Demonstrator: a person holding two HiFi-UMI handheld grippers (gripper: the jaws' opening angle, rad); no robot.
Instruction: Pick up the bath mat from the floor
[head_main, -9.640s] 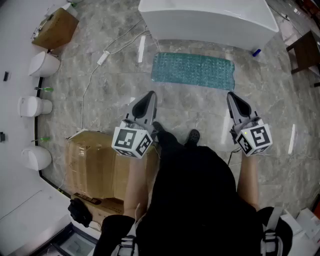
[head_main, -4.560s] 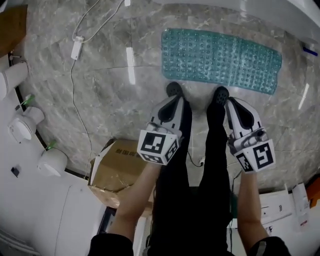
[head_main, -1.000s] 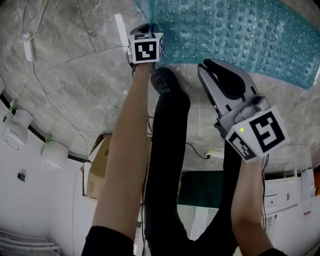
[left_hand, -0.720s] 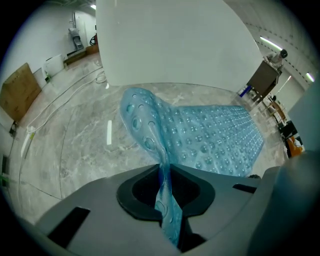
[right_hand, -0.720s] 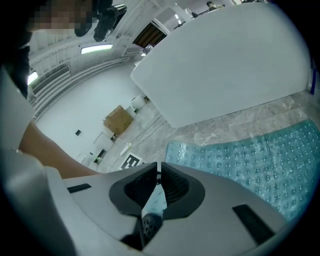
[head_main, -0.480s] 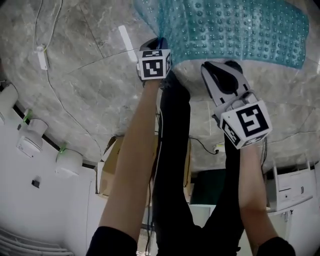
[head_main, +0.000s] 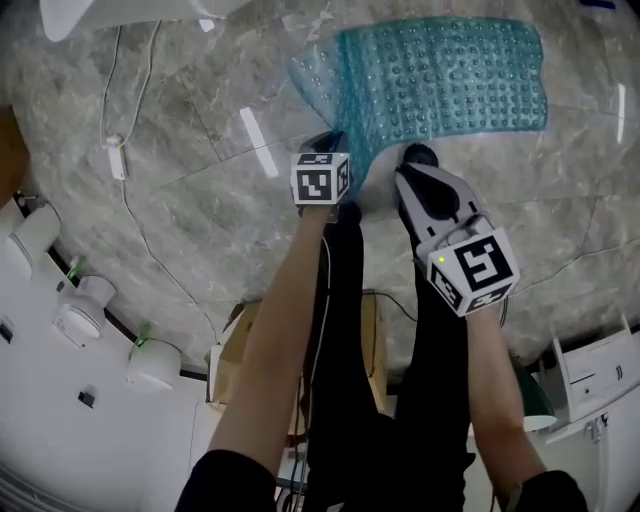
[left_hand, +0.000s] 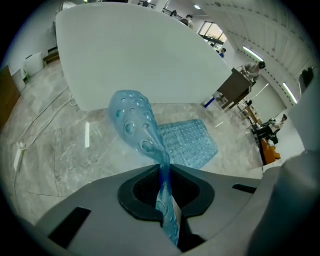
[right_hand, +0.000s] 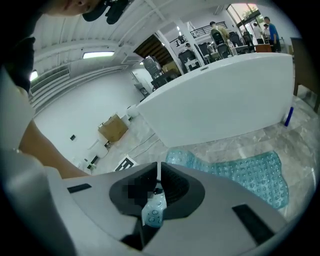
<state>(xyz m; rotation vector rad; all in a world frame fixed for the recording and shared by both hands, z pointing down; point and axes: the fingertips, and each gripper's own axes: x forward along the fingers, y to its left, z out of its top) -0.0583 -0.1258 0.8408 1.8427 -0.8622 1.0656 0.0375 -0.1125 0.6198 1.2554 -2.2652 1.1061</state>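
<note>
The teal bubbled bath mat (head_main: 450, 85) lies on the marble floor in front of a white tub. Its near left corner is folded up off the floor. My left gripper (head_main: 325, 142) is shut on that corner. In the left gripper view the mat (left_hand: 135, 120) rises from between the fingers as a curled flap, and my left gripper (left_hand: 164, 167) pinches it thin. My right gripper (head_main: 408, 175) sits at the mat's near edge beside a black shoe. In the right gripper view the right gripper (right_hand: 157, 167) is shut, with a scrap of mat (right_hand: 154, 210) caught between its fingers.
The white tub (left_hand: 135, 55) stands just behind the mat. A white cable with an adapter (head_main: 115, 158) runs over the floor at left. A cardboard box (head_main: 235, 360) and white fixtures (head_main: 80, 310) stand behind the person's black-clad legs (head_main: 345, 330).
The right gripper has moved in to the mat's near edge and shut on it. The left gripper has lifted its corner higher, so the mat's left end curls up.
</note>
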